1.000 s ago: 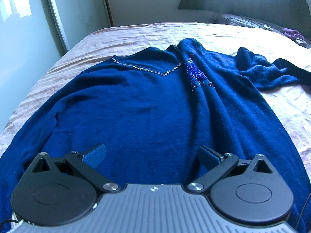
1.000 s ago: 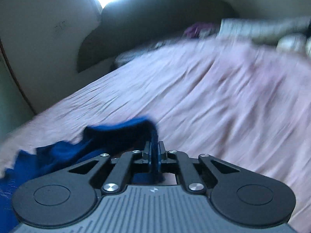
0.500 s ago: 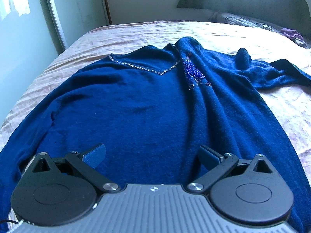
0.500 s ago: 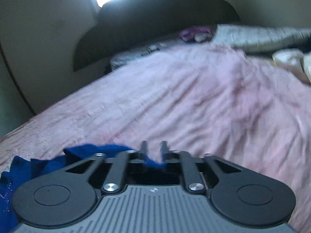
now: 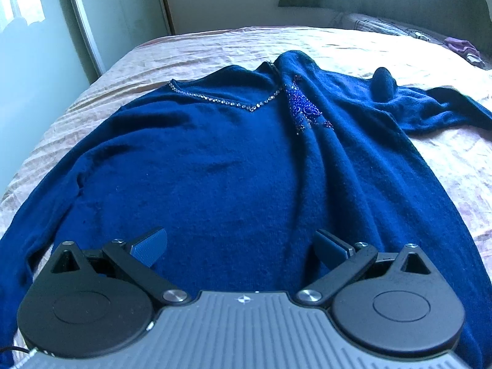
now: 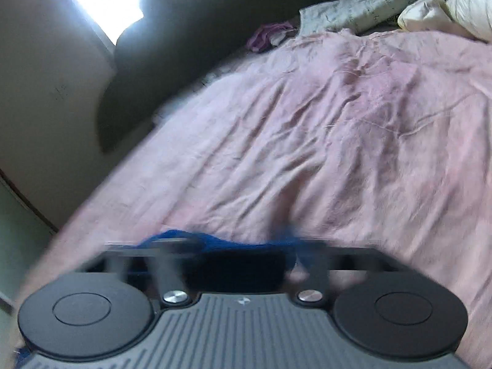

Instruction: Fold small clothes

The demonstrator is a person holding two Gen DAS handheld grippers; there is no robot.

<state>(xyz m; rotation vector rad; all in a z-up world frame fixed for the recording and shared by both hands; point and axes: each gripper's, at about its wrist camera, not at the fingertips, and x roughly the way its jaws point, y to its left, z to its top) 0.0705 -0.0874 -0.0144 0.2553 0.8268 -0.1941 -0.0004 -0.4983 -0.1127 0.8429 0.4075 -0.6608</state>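
Note:
A dark blue sweater (image 5: 230, 169) with a beaded V neckline lies flat, front up, on the pink bedspread (image 5: 215, 43). Its right sleeve (image 5: 446, 107) trails off toward the far right, with a bump of fabric standing up near the shoulder. My left gripper (image 5: 243, 243) hovers open over the sweater's lower body, with nothing between its fingers. In the right wrist view, my right gripper (image 6: 243, 246) is smeared by motion. Its jaws are closing, with a fold of the blue sleeve (image 6: 172, 235) lying between them on the bed.
The pink bedspread (image 6: 338, 123) stretches wrinkled ahead of the right gripper. Pillows (image 6: 430, 9) and a small purple cloth (image 6: 267, 33) lie by the dark headboard (image 6: 184, 30). A mirrored wardrobe door (image 5: 37, 61) stands along the bed's left side.
The right gripper, shut on the raised sleeve a second ago, opened and dropped it onto the bed, then sank and rolled toward the cloth. The left gripper stayed still.

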